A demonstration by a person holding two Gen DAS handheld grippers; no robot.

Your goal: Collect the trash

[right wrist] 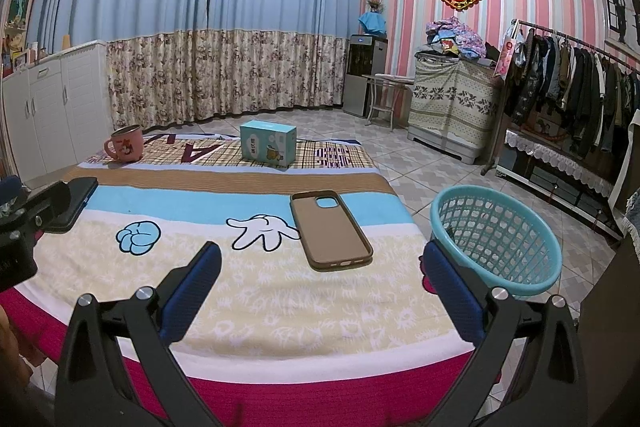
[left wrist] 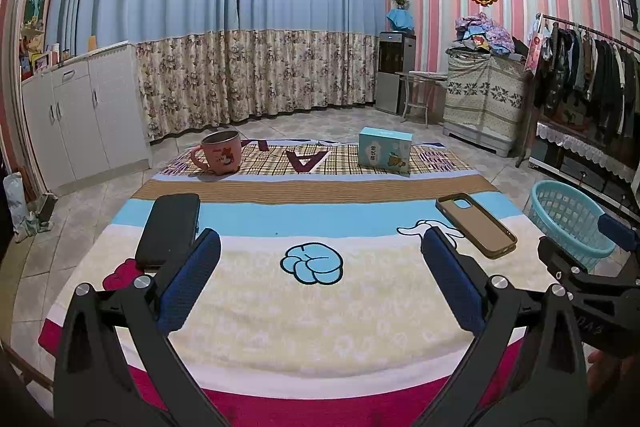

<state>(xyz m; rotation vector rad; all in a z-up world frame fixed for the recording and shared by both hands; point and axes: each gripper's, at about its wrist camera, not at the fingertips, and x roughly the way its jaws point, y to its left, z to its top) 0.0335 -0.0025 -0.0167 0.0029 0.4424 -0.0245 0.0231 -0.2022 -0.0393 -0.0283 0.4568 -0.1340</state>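
Note:
On a cartoon-print cloth over a low table lie a black case (left wrist: 169,229) at the left, a brown phone case (left wrist: 475,224) (right wrist: 330,229) at the right, a pink mug (left wrist: 219,158) (right wrist: 126,143) at the far left and a light-blue tissue box (left wrist: 385,150) (right wrist: 268,146) at the far middle. A turquoise mesh basket (right wrist: 496,241) (left wrist: 568,219) stands on the floor off the table's right edge. My left gripper (left wrist: 320,251) hovers open over the near cloth, holding nothing. My right gripper (right wrist: 322,263) is open too, just short of the phone case.
White cabinets (left wrist: 80,115) line the left wall. Curtains hang behind the table. A clothes rack (right wrist: 568,79), a covered cabinet (right wrist: 452,111) and a water dispenser (right wrist: 366,75) stand at the right. Tiled floor surrounds the table.

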